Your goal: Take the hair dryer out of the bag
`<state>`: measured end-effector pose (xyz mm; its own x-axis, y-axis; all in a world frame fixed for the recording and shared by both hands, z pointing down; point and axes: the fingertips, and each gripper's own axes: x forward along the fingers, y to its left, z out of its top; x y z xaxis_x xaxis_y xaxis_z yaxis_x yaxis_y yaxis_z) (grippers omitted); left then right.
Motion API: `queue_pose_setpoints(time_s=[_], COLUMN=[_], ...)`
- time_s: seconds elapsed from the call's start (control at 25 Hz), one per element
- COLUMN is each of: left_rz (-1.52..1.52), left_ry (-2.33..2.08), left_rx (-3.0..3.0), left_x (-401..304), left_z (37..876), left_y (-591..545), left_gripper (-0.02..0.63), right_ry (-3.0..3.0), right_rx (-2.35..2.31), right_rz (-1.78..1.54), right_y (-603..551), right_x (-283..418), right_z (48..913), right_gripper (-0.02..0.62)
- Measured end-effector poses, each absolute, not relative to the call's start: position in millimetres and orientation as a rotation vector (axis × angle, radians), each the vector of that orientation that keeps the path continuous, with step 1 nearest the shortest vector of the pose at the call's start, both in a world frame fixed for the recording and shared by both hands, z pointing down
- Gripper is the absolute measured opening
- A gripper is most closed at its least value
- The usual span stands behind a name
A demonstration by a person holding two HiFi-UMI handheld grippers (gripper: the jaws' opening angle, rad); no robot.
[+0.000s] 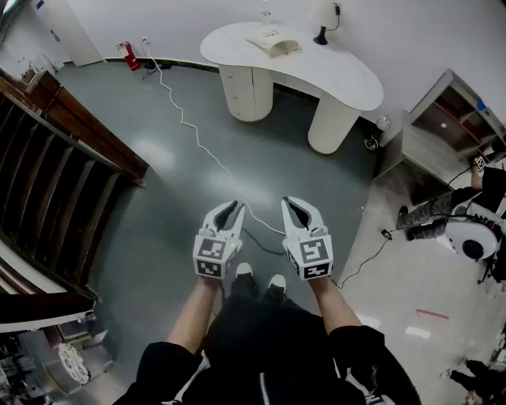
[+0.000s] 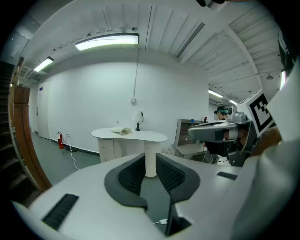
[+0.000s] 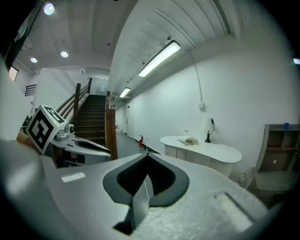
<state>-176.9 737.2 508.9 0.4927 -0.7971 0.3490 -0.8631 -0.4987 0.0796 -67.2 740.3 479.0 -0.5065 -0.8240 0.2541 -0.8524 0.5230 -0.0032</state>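
1. Nearest: left gripper point(image 1: 234, 206) held above the floor, well short of the table point(image 1: 348, 85), jaws slightly apart with nothing between them.
2. Just beside it: right gripper point(image 1: 292, 204), equally far from the table, jaws closed tip to tip, empty.
3. Farthest: pale bag point(image 1: 274, 43) lying flat on the table, beside the lamp point(image 1: 322, 16), well apart from both pairs of jaws; hair dryer hidden.

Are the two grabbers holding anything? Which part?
No, nothing is held. The left gripper has its jaws slightly apart with nothing between them; the right gripper has its jaws shut, empty.
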Motion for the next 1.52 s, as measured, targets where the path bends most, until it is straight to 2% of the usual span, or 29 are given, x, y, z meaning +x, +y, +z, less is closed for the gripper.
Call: queue_pose_setpoints(time_s=[0.28, 0.56, 0.76, 1.52], left_rz=[0.359, 0.279, 0.308, 0.310], left_ry=[-1.429, -1.472, -1.446, -1.284], left_rx=[2.513, 2.474, 2.489, 2.573], left_x=[-144.1, -143.9, -141.5, -183.9], left_z=[503.5, 487.9, 494.1, 505.6], left_y=[761.6, 768.7, 757.2, 617.3], left_gripper=[0.072, 0.012, 0.012, 0.012], right_ry=[-2.525, -2.536, -2.513, -2.429], right_rx=[1.501, 1.503, 1.536, 1.645], right_rz=[0.237, 0.247, 0.270, 0.300], right_y=[760.9, 759.7, 748.2, 621.7], right_x=[-25.4, -17.1, -16.0, -66.8], right_z=[483.9, 485.4, 488.8, 490.8], right_gripper=[0.006, 0.006, 0.006, 0.006])
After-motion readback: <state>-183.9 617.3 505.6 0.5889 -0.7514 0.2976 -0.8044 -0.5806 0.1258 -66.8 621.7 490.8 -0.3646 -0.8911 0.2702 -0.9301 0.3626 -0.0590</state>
